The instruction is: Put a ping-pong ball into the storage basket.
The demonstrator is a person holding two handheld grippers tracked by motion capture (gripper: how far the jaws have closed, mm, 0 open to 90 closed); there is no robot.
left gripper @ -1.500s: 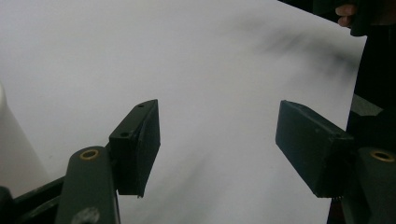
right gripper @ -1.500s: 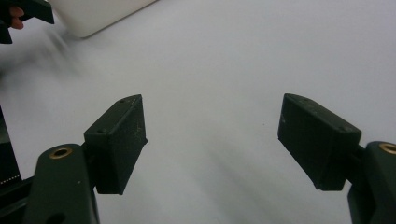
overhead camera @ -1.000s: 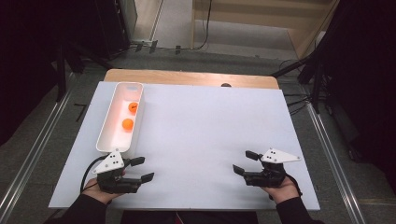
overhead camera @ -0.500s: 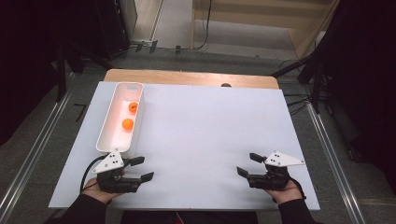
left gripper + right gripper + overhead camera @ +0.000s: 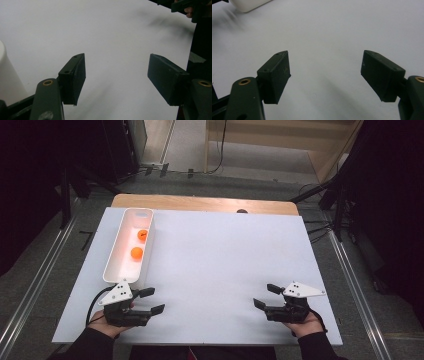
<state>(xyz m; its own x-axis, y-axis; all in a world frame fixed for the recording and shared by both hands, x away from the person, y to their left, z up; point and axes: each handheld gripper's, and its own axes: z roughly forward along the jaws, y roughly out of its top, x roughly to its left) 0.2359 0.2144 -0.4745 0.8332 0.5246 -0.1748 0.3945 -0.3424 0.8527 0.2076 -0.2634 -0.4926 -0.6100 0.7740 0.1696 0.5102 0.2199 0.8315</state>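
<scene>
Resting low on the matte white bench, both hand-held grippers have blocky black jaws spread wide, holding nothing. The left hand-held gripper sits just beside the near end of a smooth, long white tray holding two glossy orange balls at its 12 o'clock. The right hand-held gripper lies well apart at 3 o'clock.

A wooden table carries a large white sheet that covers nearly all of it, leaving a strip of wood bare along the far edge. A long white tray lies on the sheet near its left edge, lengthwise front to back. The sheet right of the tray is bare.
</scene>
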